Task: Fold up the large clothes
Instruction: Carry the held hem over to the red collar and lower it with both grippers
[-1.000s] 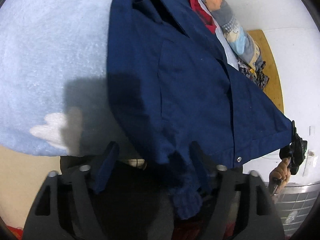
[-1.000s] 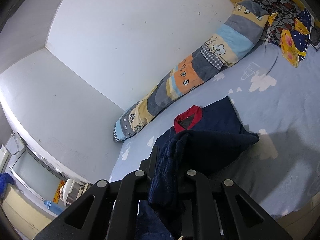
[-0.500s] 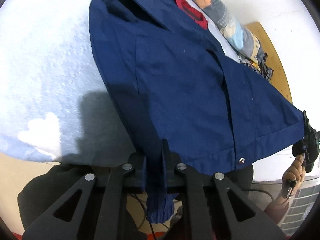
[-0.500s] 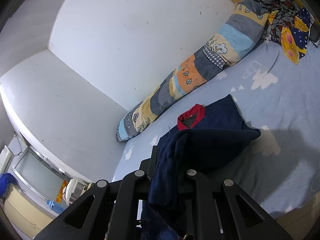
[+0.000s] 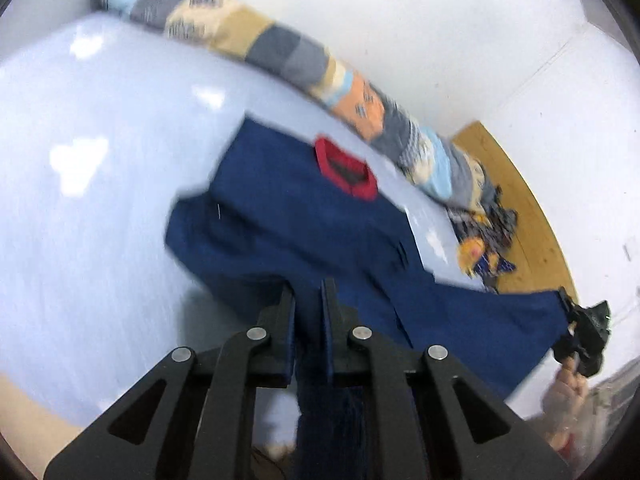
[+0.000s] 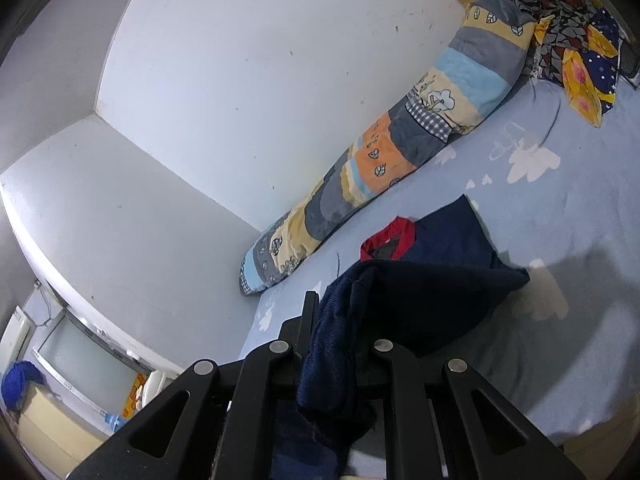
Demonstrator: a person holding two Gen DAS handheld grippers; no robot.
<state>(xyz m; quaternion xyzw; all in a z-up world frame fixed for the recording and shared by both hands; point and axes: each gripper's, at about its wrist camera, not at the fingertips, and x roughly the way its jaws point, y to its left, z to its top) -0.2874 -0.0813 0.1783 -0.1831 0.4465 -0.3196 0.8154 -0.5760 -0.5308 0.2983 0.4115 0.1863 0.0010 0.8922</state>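
Note:
A navy blue jacket [image 5: 312,216] with a red collar [image 5: 346,168] lies on the light blue bed [image 5: 100,200], its near hem lifted off the sheet. My left gripper [image 5: 308,292] is shut on one hem corner. My right gripper [image 6: 340,312] is shut on the other hem corner, with bunched navy fabric [image 6: 340,360] hanging between its fingers. In the left wrist view the right gripper [image 5: 584,336] shows at the far right, pulling the hem taut. The jacket [image 6: 440,280] and its collar [image 6: 388,240] also show in the right wrist view.
A long patchwork bolster [image 6: 400,152] lies along the white wall. A patterned cloth pile [image 6: 576,36] sits at the bed's head by a wooden board [image 5: 520,208]. A low cabinet [image 6: 80,364] stands beyond the bed's foot.
My left gripper has closed on the hem corner and lifted and tilted up, so the view now takes in the bolster and wall. The right gripper keeps holding its corner, nearly still.

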